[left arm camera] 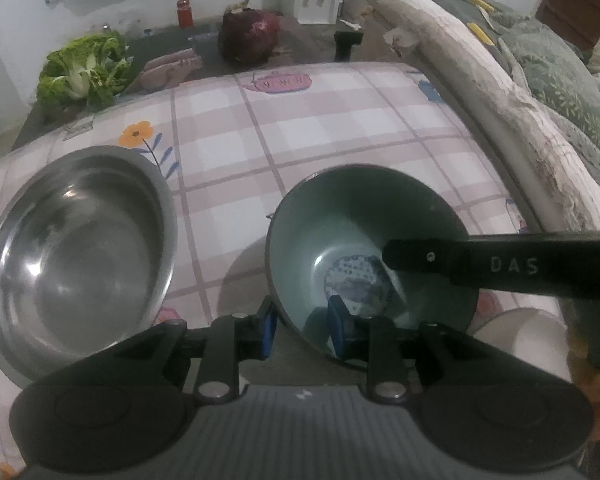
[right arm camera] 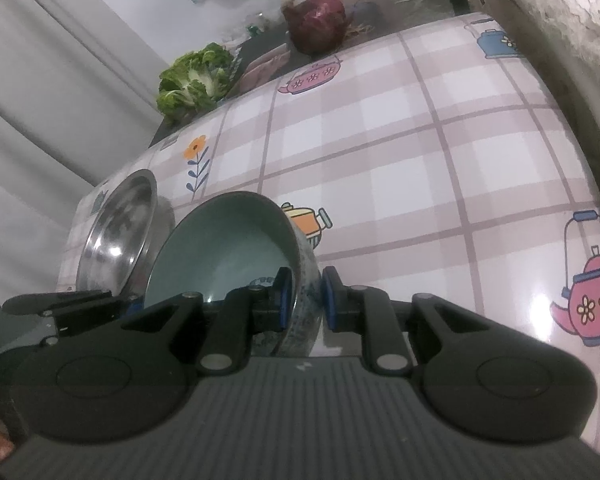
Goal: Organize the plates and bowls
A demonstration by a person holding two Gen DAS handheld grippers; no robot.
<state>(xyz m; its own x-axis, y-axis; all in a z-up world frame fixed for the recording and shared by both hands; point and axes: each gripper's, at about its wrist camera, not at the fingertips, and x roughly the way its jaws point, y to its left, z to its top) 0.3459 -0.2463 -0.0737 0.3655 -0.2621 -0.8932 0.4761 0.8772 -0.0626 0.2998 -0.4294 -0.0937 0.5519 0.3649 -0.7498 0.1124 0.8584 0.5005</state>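
A teal ceramic bowl (left arm camera: 340,220) with a patterned bottom is beside a steel bowl (left arm camera: 76,256) on the checked tablecloth. My left gripper (left arm camera: 302,328) straddles the teal bowl's near rim, one blue pad outside and one inside, with a gap on both sides; it is open. A finger of my right gripper (left arm camera: 460,264) reaches into the bowl from the right. In the right wrist view the teal bowl (right arm camera: 228,248) looks tilted, and my right gripper (right arm camera: 306,300) is shut on its wall. The steel bowl (right arm camera: 120,224) lies just behind it.
Lettuce (left arm camera: 84,72), a red cabbage (left arm camera: 250,36) and a red jar (left arm camera: 184,12) sit past the table's far edge. A worn white armrest (left arm camera: 480,80) runs along the right side. A white round object (left arm camera: 516,336) stands near the teal bowl.
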